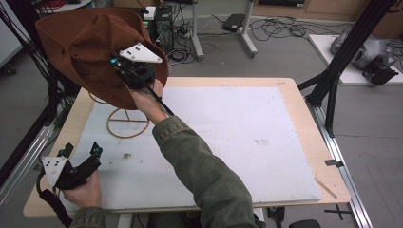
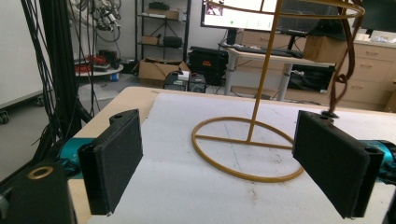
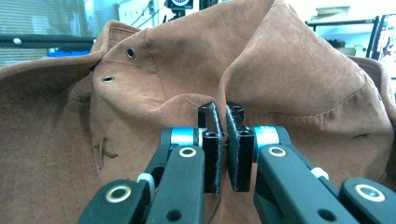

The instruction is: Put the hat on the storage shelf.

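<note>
A brown suede hat [image 1: 81, 47] hangs in the air over the table's far left corner, above a gold wire stand [image 1: 127, 122]. My right gripper [image 1: 124, 67] is shut on a fold of the hat's fabric [image 3: 187, 70], its jaws pinched together on it [image 3: 223, 140]. The stand's ring base and upright rod [image 2: 247, 149] rise just ahead of my left gripper [image 2: 224, 158], whose jaws are wide apart with nothing between them. In the high view the left gripper [image 1: 81, 149] sits low near the front left corner, well short of the stand. A hat cord [image 2: 345, 60] dangles beside the stand's top ring.
A white mat [image 1: 237, 133] covers most of the wooden table. A black frame post [image 1: 342, 61] slants up at the table's right edge. Cables, table legs and boxes crowd the floor beyond the far edge.
</note>
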### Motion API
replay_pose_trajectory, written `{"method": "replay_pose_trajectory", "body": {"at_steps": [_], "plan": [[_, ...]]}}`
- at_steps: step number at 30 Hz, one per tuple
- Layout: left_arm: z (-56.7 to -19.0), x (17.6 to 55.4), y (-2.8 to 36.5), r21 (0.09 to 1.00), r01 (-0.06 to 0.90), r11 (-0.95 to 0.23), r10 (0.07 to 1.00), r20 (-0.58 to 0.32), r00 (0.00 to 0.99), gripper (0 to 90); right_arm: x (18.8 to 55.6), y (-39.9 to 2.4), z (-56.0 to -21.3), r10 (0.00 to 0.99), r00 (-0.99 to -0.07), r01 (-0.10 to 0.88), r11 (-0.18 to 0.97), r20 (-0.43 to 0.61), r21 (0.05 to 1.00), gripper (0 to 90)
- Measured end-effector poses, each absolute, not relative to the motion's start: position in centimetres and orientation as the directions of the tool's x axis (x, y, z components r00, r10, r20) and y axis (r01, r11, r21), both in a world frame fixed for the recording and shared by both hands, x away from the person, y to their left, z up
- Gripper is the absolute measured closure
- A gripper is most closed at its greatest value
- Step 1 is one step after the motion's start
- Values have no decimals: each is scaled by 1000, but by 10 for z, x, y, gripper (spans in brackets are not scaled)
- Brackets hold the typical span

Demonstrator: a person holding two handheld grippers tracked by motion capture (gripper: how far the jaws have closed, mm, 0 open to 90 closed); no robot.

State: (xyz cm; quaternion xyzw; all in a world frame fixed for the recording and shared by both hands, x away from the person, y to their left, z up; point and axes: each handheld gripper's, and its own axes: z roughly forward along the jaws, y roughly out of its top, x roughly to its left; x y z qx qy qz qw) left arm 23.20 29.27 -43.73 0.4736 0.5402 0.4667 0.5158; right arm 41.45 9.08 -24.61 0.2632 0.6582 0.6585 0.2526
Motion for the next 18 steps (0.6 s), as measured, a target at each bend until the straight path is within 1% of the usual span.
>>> {"method": "replay_pose_trajectory", "body": {"at_steps": [2,8,13,17,18], "plan": [[-439,232,293,994,39,104,995,-104,-14,166,416,93,-249,678,-735,28,0,20,1000,862],[-438,233,294,993,37,112,994,-112,-13,166,418,97,-254,677,-736,42,10,24,999,857],[-439,233,293,993,41,109,994,-109,-8,166,416,99,-255,656,-754,49,27,19,998,852],[-439,234,292,993,42,106,994,-106,-6,166,415,98,-253,652,-758,59,42,17,997,836],[-438,234,292,993,42,107,994,-107,-6,166,415,98,-253,651,-759,78,51,26,996,824]]}}
